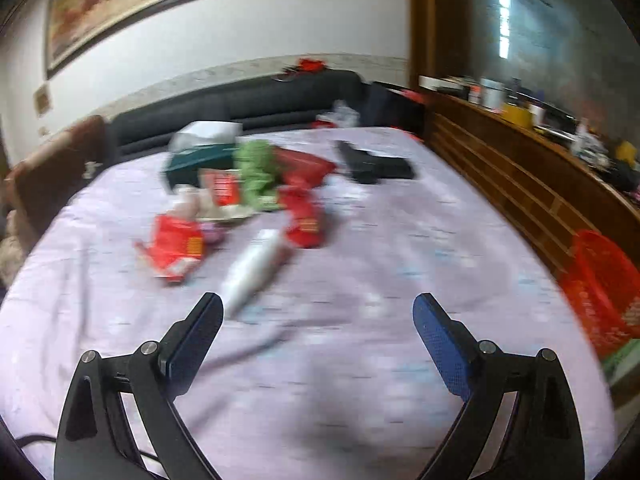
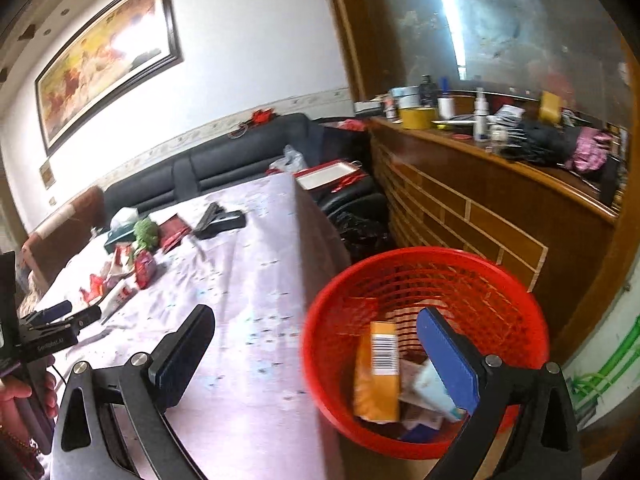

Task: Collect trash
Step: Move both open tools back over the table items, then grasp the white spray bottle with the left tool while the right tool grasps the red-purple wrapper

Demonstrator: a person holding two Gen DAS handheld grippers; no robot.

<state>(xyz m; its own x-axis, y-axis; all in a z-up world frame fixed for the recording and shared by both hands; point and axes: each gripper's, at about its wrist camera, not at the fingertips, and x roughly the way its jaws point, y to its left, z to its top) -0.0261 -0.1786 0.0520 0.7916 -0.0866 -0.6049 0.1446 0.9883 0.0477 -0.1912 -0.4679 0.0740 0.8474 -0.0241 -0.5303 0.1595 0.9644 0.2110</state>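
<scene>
- Left gripper (image 1: 318,312) hovers over the lilac tablecloth (image 1: 360,380), jaws spread wide and empty; right gripper (image 2: 316,330) likewise, by the red basket (image 2: 520,300).
- Nearest trash: a blurred white tube (image 1: 254,268), probably light, slippery; pinch it mid-body.
- Beyond: crinkly red wrappers (image 1: 176,250), then a black sofa (image 1: 248,100).

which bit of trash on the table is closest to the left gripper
The white tube, lying on its side, its near end just ahead of the open left gripper. The red wrappers and green packet lie farther back.
</scene>
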